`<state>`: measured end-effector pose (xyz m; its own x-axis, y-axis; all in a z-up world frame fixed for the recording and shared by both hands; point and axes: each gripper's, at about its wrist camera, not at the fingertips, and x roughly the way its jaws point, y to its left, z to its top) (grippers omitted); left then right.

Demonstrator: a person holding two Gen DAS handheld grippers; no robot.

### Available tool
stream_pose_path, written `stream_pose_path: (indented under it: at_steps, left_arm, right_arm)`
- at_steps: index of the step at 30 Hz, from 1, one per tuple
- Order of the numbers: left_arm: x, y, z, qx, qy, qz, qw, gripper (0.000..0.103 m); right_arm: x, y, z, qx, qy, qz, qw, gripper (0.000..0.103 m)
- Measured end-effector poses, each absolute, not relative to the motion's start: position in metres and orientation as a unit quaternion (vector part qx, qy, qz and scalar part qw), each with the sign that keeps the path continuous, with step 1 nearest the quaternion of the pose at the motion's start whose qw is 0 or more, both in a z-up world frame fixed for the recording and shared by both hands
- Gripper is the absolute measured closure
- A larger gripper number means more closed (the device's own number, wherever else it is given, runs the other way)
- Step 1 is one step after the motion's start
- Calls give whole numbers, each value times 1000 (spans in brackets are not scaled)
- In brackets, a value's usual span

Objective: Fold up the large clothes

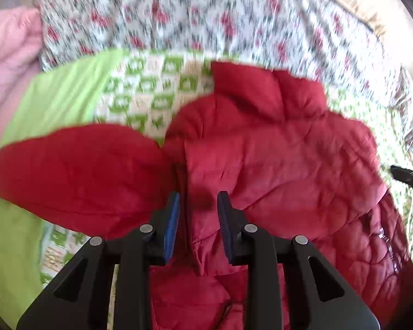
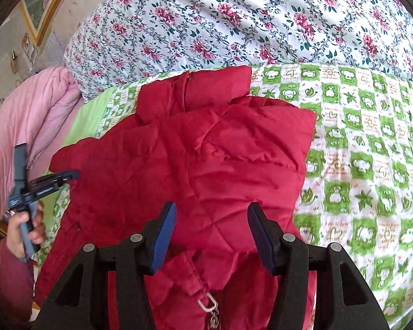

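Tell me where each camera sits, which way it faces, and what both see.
Left wrist: rides the left hand-held gripper, looking forward and down onto the red jacket and its sleeve; own blue pads narrowly apart over red fabric; right hand-held gripper's tip at the right edge.
Right wrist: rides the right hand-held gripper, looking down along the red jacket toward its collar; own jaws open; person's left hand at the left.
Shared: red jacket, green checked sheet, floral quilt, pink quilt.

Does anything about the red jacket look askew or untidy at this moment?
Yes. The red jacket is only partly folded: in the left wrist view one sleeve sticks out sideways over the green checked sheet, and the surface is rumpled. No damage shows.
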<state>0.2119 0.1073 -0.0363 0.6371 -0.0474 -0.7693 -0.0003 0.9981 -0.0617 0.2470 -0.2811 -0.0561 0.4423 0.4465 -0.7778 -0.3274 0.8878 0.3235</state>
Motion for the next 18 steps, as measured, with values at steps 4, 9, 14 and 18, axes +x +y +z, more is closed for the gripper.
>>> stream_pose_path:
  at_steps: [4, 9, 14, 18]
  left_arm:
    - [205, 92, -1, -38, 383, -45, 922, 78]
    - [223, 48, -17, -29, 405, -133, 904, 78]
    - [256, 35, -84, 1, 472, -122, 873, 78]
    - [262, 44, -106, -25, 481, -124, 868, 78]
  right_arm:
    - [267, -268, -65, 37, 482, 217, 848, 49]
    - [292, -250, -106, 17, 523, 201, 828, 50]
    - [292, -242, -126, 0, 526, 190, 829, 49]
    - [284, -243, -104, -1, 516, 181, 837, 51]
